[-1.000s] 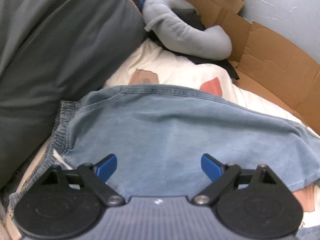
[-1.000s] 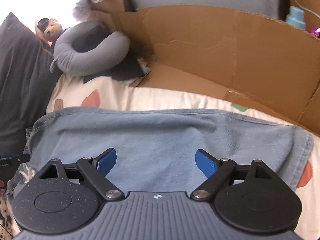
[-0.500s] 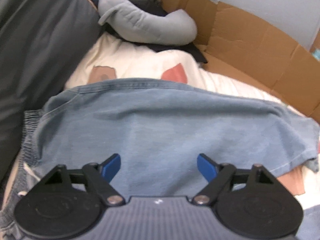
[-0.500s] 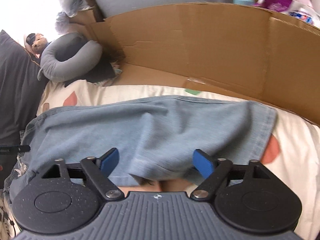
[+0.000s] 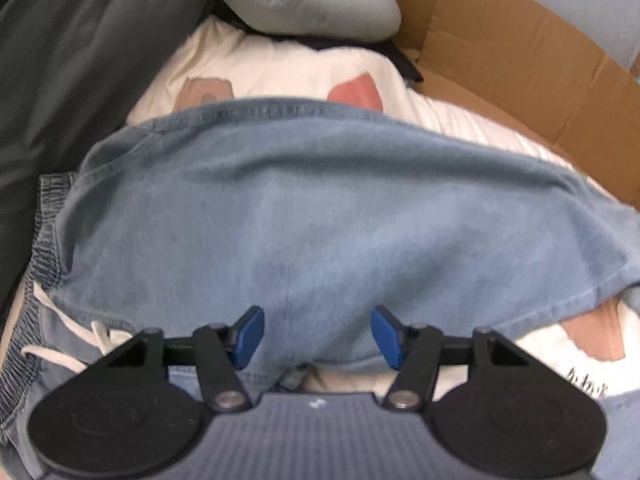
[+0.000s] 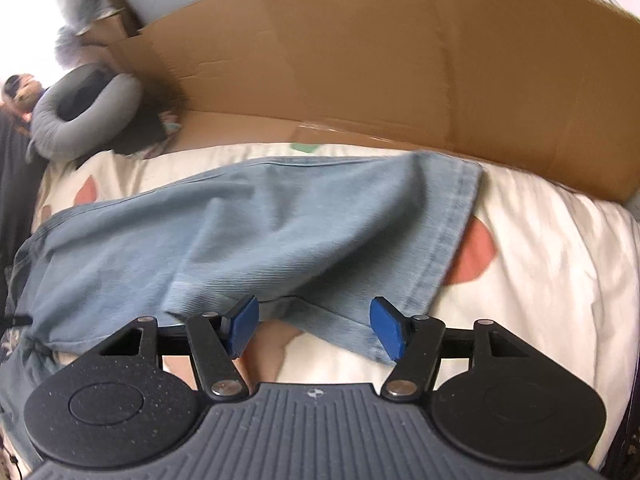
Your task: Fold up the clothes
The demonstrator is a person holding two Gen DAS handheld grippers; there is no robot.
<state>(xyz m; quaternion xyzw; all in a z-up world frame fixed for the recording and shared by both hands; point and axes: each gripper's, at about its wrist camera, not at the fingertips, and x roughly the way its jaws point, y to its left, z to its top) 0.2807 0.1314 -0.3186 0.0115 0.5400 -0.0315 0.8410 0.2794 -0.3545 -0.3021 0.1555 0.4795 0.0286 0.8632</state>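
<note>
Light blue denim trousers (image 5: 304,208) lie across a white bed sheet with coloured patches; their elastic waistband and white drawstring (image 5: 48,344) are at the left. My left gripper (image 5: 316,338) is open over the trousers' near edge, jaws partly closed in, holding nothing. In the right wrist view the trouser legs (image 6: 280,232) end in hems at the right, and one hem is rumpled. My right gripper (image 6: 314,326) is open just above the near hem, empty.
A dark grey pillow (image 5: 72,60) lies at the left. A grey neck pillow (image 5: 304,12) (image 6: 84,116) sits at the far end on dark cloth. A brown cardboard wall (image 6: 400,72) (image 5: 520,64) runs along the far and right side of the bed.
Both grippers moved right along the trousers and nearer to the near edge. The left jaws narrowed. The leg end near the right gripper became rumpled and shifted.
</note>
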